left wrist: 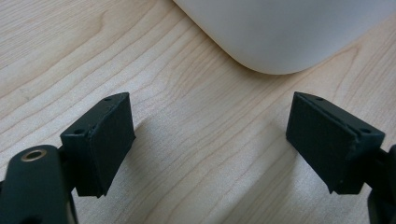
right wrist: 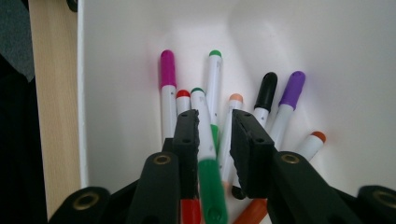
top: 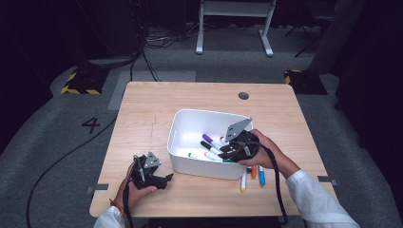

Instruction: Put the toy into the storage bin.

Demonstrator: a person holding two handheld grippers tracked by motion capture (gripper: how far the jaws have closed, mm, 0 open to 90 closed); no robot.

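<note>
Right gripper (right wrist: 215, 116): jaws stand narrowly parted, not clamped. A green marker (right wrist: 205, 140) lies between them. It sits against the pad on the view's left, and a slim gap shows between it and the other pad, so no real grip is read. In the right gripper view the marker's capped end points away from the camera, into the white bin (right wrist: 327, 56), over the other markers lying on the bin floor: magenta marker (right wrist: 167, 70), black marker (right wrist: 267, 86), purple marker (right wrist: 294, 84) and several more.

Handling, judged: the marker is taken to be light, rigid and smooth plastic, round in section, so it is likely to roll or slip lengthwise under a weak pinch. It is not fragile. It is best taken across the barrel near mid-length, pads square to its axis and clear of the cap. A pick from the pile would be cleaner on a marker lying free on top.

Pose: the right hand (top: 266, 152) is reached over the bin's near right wall, gripper angled down and inward.

Left gripper (left wrist: 210, 121): jaws spread wide, nothing between them. It is held low over the table (left wrist: 70, 46) by the left hand (top: 138, 187), just short of the bin's rounded corner and not touching it.

Further out: a few loose markers (top: 252, 178) lie on the table just beside the bin's near wall, below the right hand.
</note>
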